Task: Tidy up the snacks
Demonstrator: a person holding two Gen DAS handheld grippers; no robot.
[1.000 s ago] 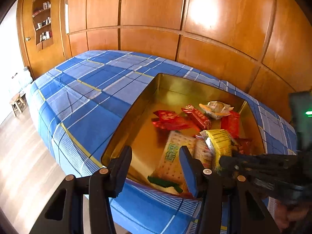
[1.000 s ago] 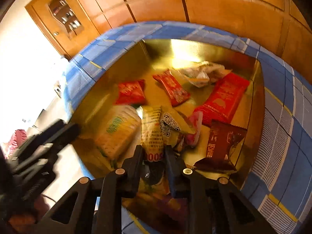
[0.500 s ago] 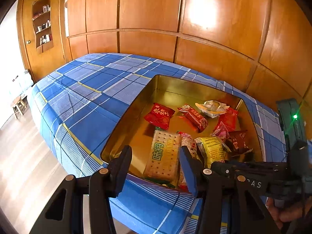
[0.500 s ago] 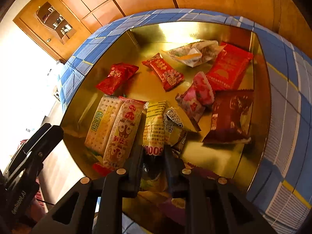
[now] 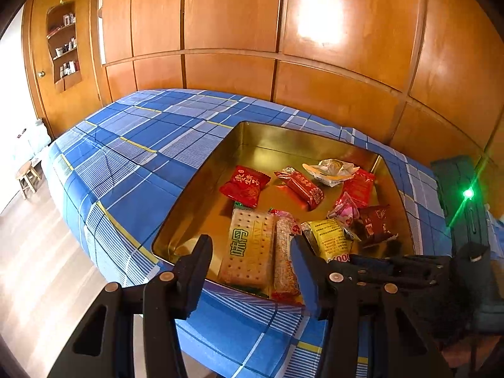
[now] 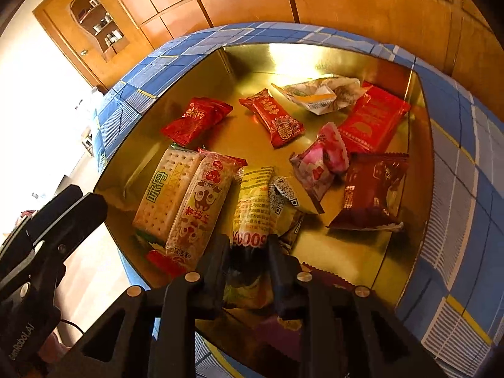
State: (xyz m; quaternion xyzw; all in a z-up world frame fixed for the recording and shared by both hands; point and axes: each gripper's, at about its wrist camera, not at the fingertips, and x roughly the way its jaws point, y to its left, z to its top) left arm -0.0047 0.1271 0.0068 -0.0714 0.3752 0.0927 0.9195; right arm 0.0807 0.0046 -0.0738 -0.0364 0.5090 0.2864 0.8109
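Gold tin (image 6: 422, 132): jaws hide yellow packet's (image 6: 255, 201) end.

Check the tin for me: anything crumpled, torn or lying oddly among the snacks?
One: the white wrapper at the far side of the gold tin looks crumpled and flattened, possibly opened. The other packets look sealed and lie flat, though loosely scattered.

A bed (image 5: 132, 157) covered with a blue plaid sheet (image 5: 104, 189) carries one gold metal tray (image 5: 201, 201), set near its front edge beside the wood-panelled wall.
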